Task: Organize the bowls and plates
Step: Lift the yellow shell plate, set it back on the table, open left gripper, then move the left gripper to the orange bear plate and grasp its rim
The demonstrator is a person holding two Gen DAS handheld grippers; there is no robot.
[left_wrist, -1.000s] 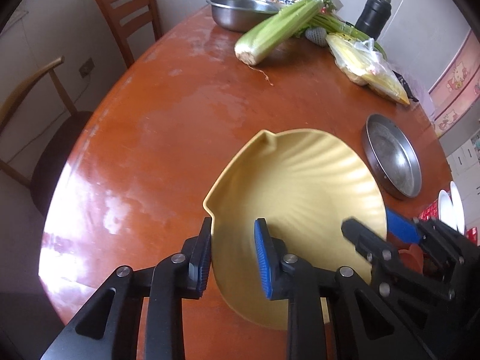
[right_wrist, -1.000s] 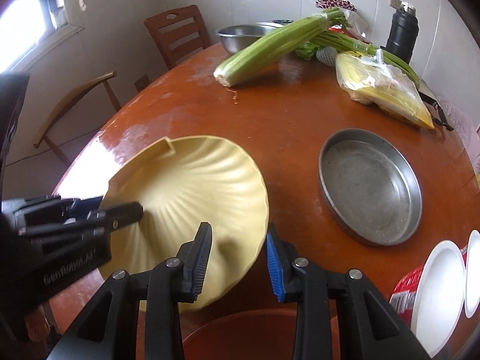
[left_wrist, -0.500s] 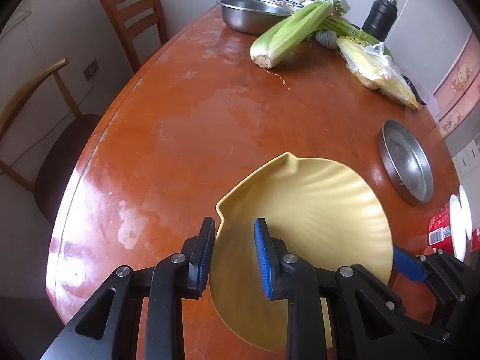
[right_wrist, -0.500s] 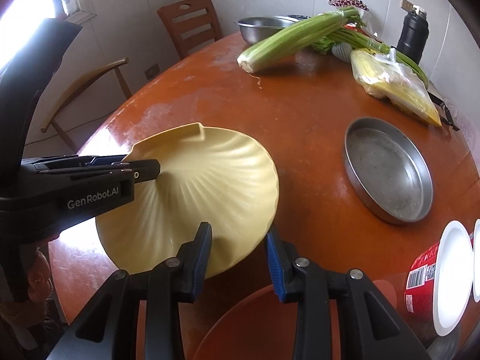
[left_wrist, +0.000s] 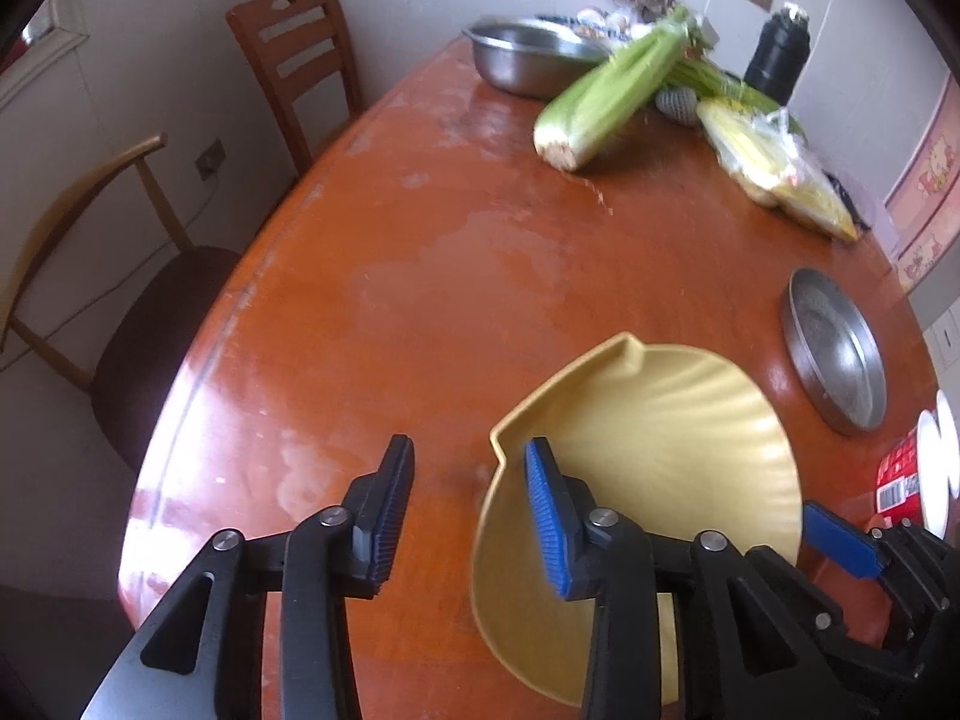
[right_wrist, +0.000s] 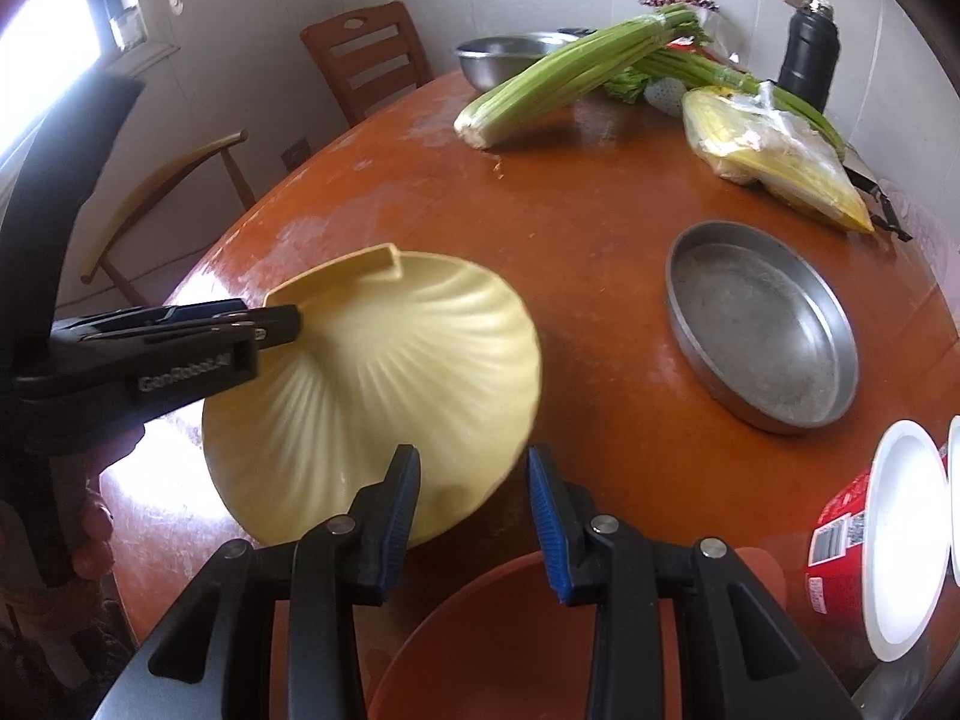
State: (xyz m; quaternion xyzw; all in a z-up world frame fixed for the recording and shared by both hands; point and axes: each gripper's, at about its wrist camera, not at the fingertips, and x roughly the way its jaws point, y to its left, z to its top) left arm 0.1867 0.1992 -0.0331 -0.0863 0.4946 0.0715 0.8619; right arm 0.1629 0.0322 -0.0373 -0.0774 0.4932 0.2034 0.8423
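Note:
A yellow shell-shaped plate [left_wrist: 648, 468] [right_wrist: 384, 396] lies low over the brown table [left_wrist: 456, 276]. My left gripper [left_wrist: 468, 510] is at its left rim, jaws opening. The rim stands between the pads beside the right pad, and the left pad is clear of it. In the right wrist view the left gripper [right_wrist: 282, 324] reaches in from the left. My right gripper [right_wrist: 471, 510] is shut on the plate's near right edge; its blue fingertip [left_wrist: 840, 540] shows in the left wrist view. An orange bowl [right_wrist: 492, 630] sits just below the right gripper.
A round metal pan [right_wrist: 762, 324] lies right of the plate. A red cup [right_wrist: 840, 534] and white lids [right_wrist: 906, 540] stand at the right edge. Celery [right_wrist: 564, 84], a steel bowl [left_wrist: 528, 60], bagged corn [right_wrist: 780, 162] and a black flask [right_wrist: 804, 54] crowd the far end. Two chairs [left_wrist: 294, 60] stand left.
The left jaws have parted and let go of the plate's rim. The plate has come down from a tilt to lie flatter and nearer the table. The right gripper keeps its grip.

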